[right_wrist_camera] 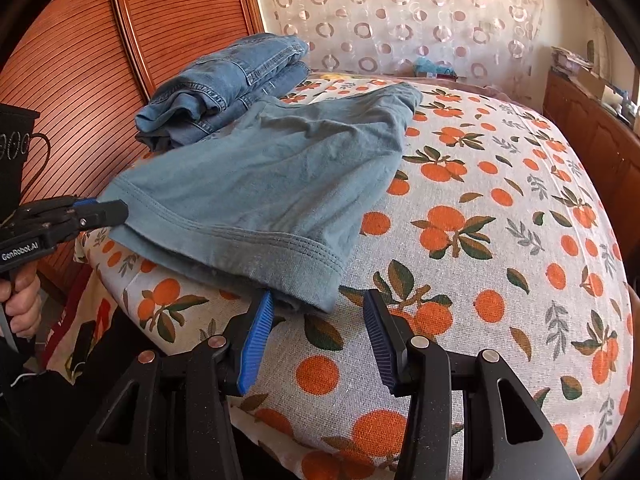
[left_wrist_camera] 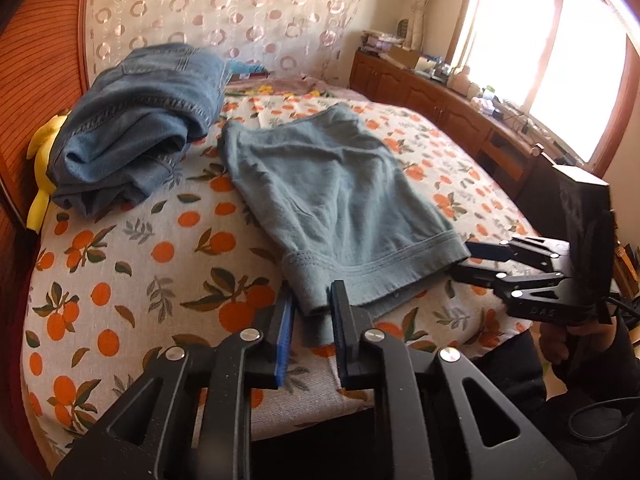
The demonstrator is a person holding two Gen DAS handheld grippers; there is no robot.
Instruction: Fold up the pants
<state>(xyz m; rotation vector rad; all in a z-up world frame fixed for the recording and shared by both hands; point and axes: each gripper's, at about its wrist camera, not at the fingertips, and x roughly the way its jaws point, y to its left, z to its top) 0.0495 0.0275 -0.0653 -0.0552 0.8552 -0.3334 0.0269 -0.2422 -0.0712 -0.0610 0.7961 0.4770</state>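
A bed (right_wrist_camera: 500,240) under an orange-print sheet is filling both views, its reddish wooden headboard (right_wrist_camera: 80,80) rising at ten o'clock. The grey-green pants (left_wrist_camera: 332,200) are lying flat mid-sheet, hem toward the near edge. Folded jeans (left_wrist_camera: 136,128) are sitting at eleven o'clock, touching a yellow plush toy (left_wrist_camera: 42,152). A circle-patterned curtain (left_wrist_camera: 224,8) is hanging at twelve; a sunlit window (left_wrist_camera: 552,48) is glowing at two over a wooden cabinet (left_wrist_camera: 440,100).

The left gripper (left_wrist_camera: 312,316) is holding its jaws slightly apart around the hem's left corner. The right gripper (right_wrist_camera: 320,320) is gaping wide, holding nothing, just beside the right corner.
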